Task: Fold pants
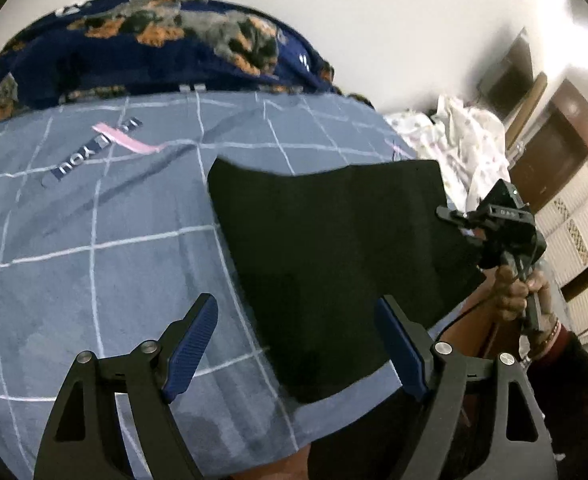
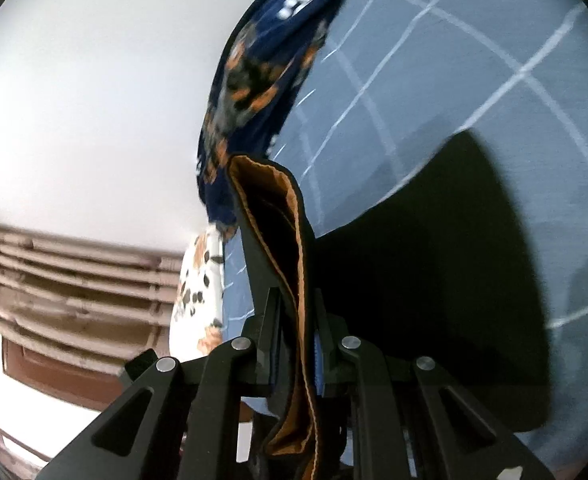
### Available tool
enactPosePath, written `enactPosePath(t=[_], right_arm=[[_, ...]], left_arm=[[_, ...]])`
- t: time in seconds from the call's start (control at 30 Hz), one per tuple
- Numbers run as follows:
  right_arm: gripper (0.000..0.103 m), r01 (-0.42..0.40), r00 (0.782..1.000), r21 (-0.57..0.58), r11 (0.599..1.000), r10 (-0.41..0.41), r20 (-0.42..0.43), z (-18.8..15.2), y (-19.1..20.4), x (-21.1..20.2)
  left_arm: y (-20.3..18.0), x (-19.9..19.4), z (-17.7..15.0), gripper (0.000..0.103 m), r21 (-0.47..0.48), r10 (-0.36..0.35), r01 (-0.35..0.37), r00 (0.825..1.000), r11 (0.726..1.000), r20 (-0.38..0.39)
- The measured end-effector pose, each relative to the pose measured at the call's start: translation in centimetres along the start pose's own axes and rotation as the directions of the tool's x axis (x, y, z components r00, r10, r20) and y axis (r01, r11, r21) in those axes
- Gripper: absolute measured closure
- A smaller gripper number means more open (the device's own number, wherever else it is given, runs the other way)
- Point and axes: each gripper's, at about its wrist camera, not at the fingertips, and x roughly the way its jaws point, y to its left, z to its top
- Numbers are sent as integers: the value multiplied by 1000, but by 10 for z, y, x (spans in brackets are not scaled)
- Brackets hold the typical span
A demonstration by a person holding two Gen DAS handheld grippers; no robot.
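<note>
The black pants lie spread on the blue checked bedsheet. My left gripper is open and empty, hovering over the near edge of the pants. My right gripper shows at the pants' right edge in the left wrist view. In the right wrist view my right gripper is shut on the pants' waistband, which shows a brown lining and stands up between the jaws. The rest of the pants trails off to the right over the bedsheet.
A navy and orange patterned blanket is bunched along the far side of the bed. A white floral cloth lies at the right. A wooden door and cupboards stand beyond the bed's right side.
</note>
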Motion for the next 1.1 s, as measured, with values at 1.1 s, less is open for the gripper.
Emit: enactPosePath(t=[1.1], right_arm=[[87, -118, 979, 52, 992, 107, 176, -19, -45, -92]], left_arm=[[-29, 78, -4, 22, 67, -5, 19, 979, 998, -202]])
